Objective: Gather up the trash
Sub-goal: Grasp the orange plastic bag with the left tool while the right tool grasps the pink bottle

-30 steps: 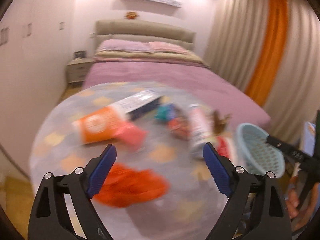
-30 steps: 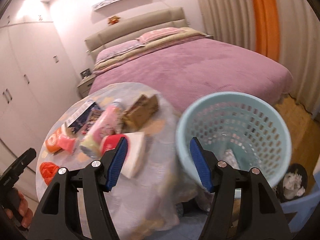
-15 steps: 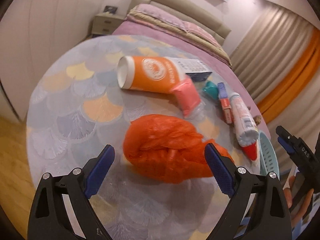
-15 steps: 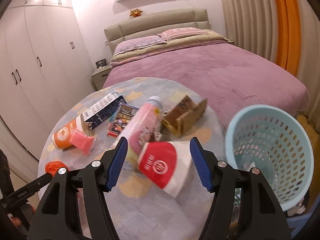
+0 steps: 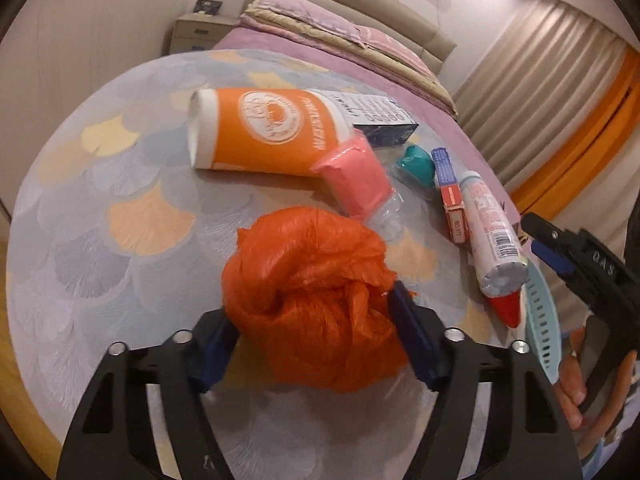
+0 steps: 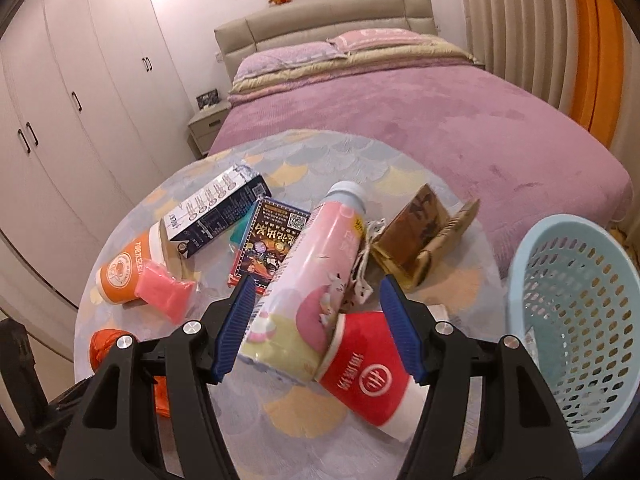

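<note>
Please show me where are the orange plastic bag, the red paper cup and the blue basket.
orange plastic bag (image 5: 312, 292), left wrist view, crumpled middle.
red paper cup (image 6: 366, 374), right wrist view, printed side.
blue basket (image 6: 576, 304), right wrist view, perforated inner wall.

Left tongs' (image 5: 316, 344) pad (image 5: 212, 354) perhaps half-hidden

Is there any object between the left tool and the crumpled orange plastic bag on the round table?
No. The crumpled orange plastic bag already sits between the blue pads of the left tool, whose jaws are closing around it. The orange paper cup and pink packet lie beyond the bag.
</note>
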The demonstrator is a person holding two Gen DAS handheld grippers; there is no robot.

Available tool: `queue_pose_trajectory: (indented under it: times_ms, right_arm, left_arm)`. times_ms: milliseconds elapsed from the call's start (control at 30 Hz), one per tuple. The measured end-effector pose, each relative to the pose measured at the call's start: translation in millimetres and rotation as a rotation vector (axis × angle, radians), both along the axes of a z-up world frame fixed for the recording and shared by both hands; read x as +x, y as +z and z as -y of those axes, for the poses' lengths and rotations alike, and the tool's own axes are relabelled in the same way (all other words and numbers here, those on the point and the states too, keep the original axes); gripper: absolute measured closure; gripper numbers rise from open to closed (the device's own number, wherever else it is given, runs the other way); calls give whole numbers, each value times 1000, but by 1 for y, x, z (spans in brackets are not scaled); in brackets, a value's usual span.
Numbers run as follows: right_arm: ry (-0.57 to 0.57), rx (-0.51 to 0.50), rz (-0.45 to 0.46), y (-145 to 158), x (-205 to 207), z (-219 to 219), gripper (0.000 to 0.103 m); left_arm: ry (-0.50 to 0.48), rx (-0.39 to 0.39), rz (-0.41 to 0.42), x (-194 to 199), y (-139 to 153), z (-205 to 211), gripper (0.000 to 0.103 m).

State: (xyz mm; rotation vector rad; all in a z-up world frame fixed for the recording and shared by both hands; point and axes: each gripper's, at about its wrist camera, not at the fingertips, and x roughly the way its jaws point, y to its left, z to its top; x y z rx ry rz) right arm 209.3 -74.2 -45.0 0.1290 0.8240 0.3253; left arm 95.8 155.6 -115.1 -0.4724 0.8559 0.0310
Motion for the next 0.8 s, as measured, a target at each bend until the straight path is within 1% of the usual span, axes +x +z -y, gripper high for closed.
queue_pose_trajectory:
  times_ms: [200,300,433,633,700,733,800]
  right_arm:
    - [6,-6,-62,-11,17,-10,42]
    - [15,5,-99,-19,24,-12,42]
    - [21,16,-138,-27,32,-17,42]
    - [18,8,-161,-30,45,-26,42]
    - [15,-7,-163,-30,46,-28,46]
    - [14,-20,-160,-29,46,-29,52]
    - [25,-25,-159,-29,46,-31,53]
  left_arm:
    - [-32,88,17,5,6,15,52]
    - [-44,112,30,3,9,18,55]
    - [-59,139,55,-1,15,22,55]
    - [-72,158,85,-2,22,26,55]
    - [-73,164,92,-3,24,26,55]
    - [-73,167,96,-3,25,26,55]
    - [-75,172,104,-3,29,27,55]
